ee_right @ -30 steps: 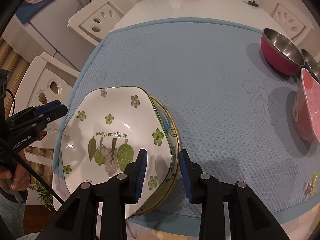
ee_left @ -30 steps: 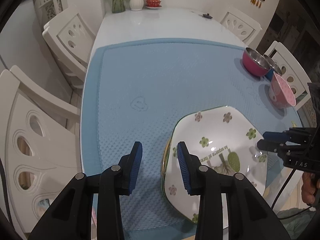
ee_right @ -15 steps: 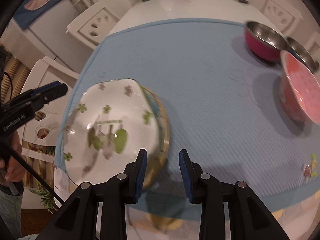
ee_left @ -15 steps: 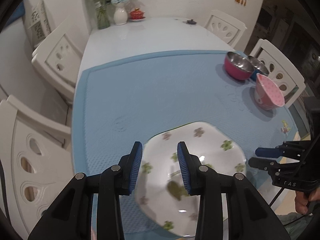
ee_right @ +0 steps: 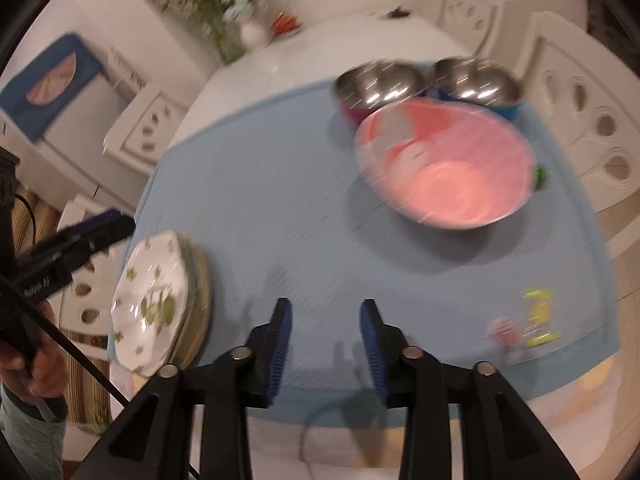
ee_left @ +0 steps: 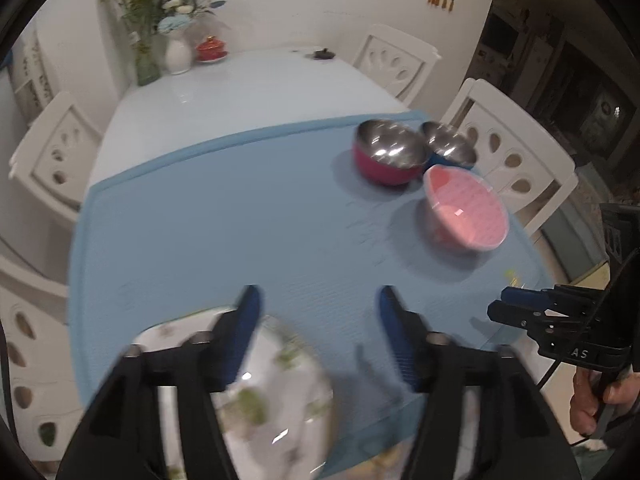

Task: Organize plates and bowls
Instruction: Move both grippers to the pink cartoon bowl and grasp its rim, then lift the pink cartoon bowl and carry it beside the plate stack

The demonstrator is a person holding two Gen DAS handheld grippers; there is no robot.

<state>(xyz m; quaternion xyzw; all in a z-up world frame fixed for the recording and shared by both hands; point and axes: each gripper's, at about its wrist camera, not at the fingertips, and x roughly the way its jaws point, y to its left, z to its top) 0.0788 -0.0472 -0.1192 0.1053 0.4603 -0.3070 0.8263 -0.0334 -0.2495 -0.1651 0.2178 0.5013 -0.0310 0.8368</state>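
Already the plates (ee_right: 160, 300) look sorted: they sit stacked on the blue mat (ee_left: 240, 208) covering the surface, just left of the right tongs (ee_right: 326, 344) and under the left tongs (ee_left: 316, 332). Ahead and to the right, well apart from both tongs, the pink bowl (ee_right: 452, 172), red bowl (ee_left: 386, 156) and blue bowl (ee_left: 450, 146) stand separately, so nesting them likely remains. Both tongs are opening, empty, nothing between their fingers.

"AS" on right claw (ee_left: 500, 307) housing, otherwise illegible
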